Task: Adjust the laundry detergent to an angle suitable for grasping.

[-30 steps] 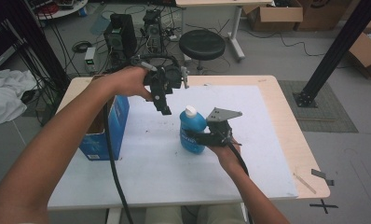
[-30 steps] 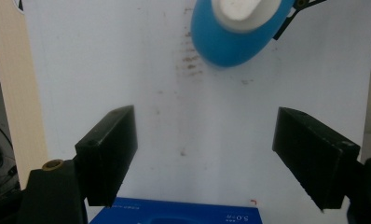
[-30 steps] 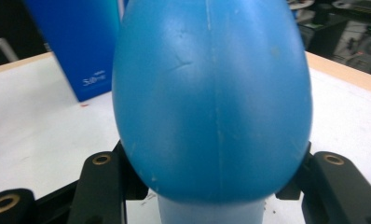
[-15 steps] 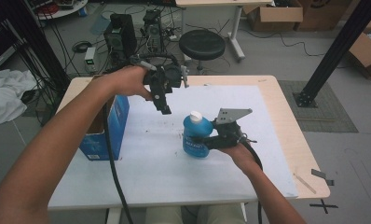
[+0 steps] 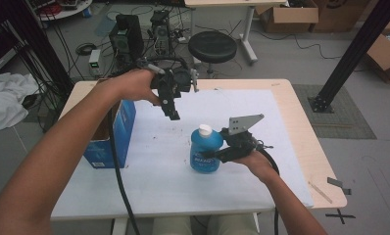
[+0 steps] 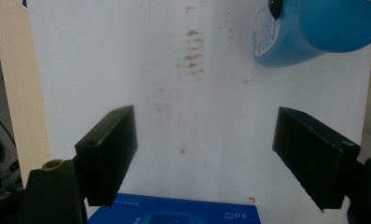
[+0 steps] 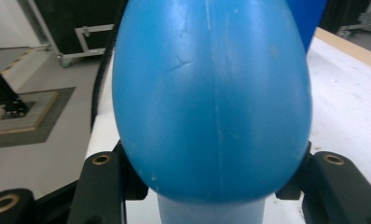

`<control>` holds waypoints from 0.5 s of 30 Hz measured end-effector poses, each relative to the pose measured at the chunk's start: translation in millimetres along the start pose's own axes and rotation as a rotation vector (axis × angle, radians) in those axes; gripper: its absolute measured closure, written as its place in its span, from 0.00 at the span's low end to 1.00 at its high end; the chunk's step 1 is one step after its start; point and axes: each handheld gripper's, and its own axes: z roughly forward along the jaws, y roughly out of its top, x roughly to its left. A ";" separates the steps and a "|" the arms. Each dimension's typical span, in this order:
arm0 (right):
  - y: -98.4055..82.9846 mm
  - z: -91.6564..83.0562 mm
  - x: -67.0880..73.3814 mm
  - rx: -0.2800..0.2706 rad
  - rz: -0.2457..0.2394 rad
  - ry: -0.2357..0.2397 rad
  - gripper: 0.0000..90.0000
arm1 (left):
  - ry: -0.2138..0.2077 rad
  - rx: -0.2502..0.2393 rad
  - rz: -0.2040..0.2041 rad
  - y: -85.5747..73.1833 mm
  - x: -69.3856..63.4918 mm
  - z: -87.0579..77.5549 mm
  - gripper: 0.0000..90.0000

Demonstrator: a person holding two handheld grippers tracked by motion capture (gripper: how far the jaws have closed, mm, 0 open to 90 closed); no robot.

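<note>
A blue bottle [image 5: 205,149] with a white cap is upright over the white sheet [image 5: 154,166]; I cannot tell whether its base touches the sheet. My right gripper [image 5: 213,155] comes in from the right and is shut on the bottle's body. In the right gripper view the bottle [image 7: 211,102] sits between the jaws of the right gripper [image 7: 211,186]. My left gripper [image 5: 175,115] hangs above the sheet's far part, pointing down, open and with nothing in it. In the left gripper view, the left gripper [image 6: 225,158] has its jaws wide apart, and the bottle [image 6: 309,28] shows at top right.
An open blue box [image 5: 109,132] stands at the table's left side, and its top [image 6: 174,212] lies just below the left jaws. The wooden table [image 5: 301,127] ends just past the sheet on the right. A black stool [image 5: 212,46] and electronics stand behind the table.
My right gripper has shifted a little toward the table's near edge with the bottle in it. The left gripper has stayed where it was.
</note>
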 end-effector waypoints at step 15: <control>-7.7 14.2 2.2 0.032 -0.018 0.089 0.49 | -0.003 0.006 -0.001 1.5 1.0 2.1 0.25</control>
